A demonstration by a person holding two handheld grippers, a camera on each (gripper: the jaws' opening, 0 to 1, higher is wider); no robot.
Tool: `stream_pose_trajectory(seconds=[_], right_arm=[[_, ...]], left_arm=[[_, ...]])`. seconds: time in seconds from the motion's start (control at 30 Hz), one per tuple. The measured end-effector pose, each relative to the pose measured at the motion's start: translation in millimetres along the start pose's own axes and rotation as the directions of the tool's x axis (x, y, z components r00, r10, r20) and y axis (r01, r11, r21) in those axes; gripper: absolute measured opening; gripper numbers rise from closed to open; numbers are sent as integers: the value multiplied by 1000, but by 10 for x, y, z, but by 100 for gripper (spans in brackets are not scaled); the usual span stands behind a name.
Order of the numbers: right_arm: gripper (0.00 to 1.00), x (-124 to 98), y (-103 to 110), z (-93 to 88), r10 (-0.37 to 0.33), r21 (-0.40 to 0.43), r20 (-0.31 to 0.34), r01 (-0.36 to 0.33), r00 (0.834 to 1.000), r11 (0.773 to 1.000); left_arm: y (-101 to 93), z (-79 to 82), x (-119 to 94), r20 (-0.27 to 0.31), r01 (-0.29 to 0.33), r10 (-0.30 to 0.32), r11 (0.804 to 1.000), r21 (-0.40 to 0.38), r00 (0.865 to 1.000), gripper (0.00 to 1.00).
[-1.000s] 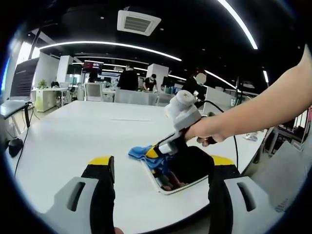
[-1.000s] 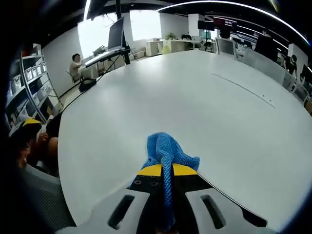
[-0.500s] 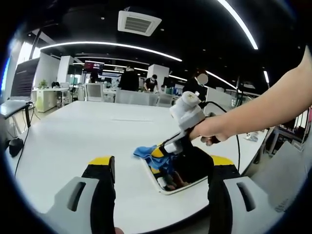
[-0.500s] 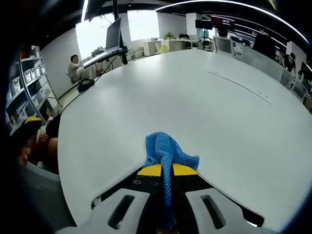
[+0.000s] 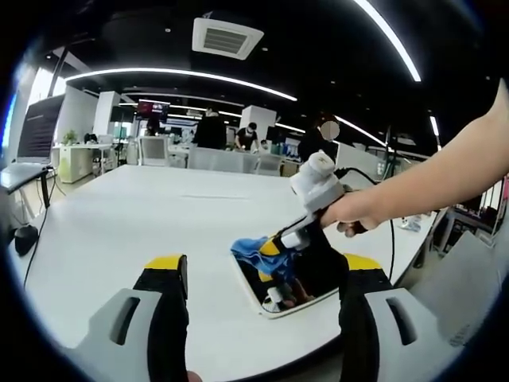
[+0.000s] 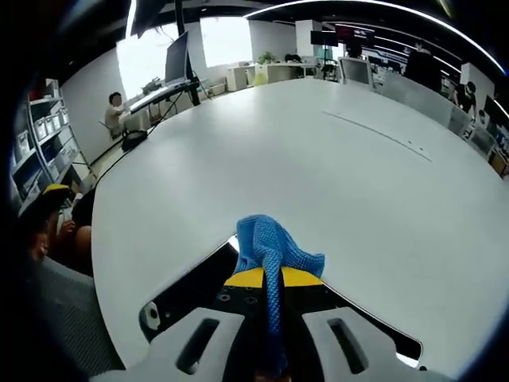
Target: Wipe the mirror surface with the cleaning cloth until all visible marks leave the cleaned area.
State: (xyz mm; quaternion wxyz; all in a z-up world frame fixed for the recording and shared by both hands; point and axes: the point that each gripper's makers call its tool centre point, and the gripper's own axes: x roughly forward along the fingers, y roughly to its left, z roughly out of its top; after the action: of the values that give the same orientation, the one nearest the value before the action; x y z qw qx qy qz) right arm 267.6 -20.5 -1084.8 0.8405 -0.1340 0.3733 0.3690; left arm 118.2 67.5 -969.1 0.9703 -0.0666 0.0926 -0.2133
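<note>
Mirror point(image 5: 298, 280): flat, white-rimmed, dark reflective face, lying on the white table point(image 5: 119, 215) near its edge, at about 5 o'clock in the left gripper view. Cleaning cloth point(image 6: 272, 248): blue, knitted texture, bunched; it rests on the mirror's far end. Right gripper point(image 6: 273, 274): jaws narrow, clamped on the cloth, held by a hand point(image 5: 350, 213). Left gripper point(image 5: 258, 274): jaws wide apart, holding nothing, short of the mirror. No containers observed.
</note>
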Motion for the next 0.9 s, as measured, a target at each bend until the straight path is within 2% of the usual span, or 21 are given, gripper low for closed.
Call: stream_pose_trajectory(seconds=[0.3, 0.9], right_arm=[[0, -74, -41, -52, -17, -2, -4, 17, 1000, 1000], [0, -79, -65, -57, -23, 13, 5, 23, 1000, 1000]], left_arm=[[-3, -3, 1, -2, 1, -1, 1000, 0, 1000, 76], [-5, -6, 3, -4, 5, -5, 1000, -1, 1000, 75]])
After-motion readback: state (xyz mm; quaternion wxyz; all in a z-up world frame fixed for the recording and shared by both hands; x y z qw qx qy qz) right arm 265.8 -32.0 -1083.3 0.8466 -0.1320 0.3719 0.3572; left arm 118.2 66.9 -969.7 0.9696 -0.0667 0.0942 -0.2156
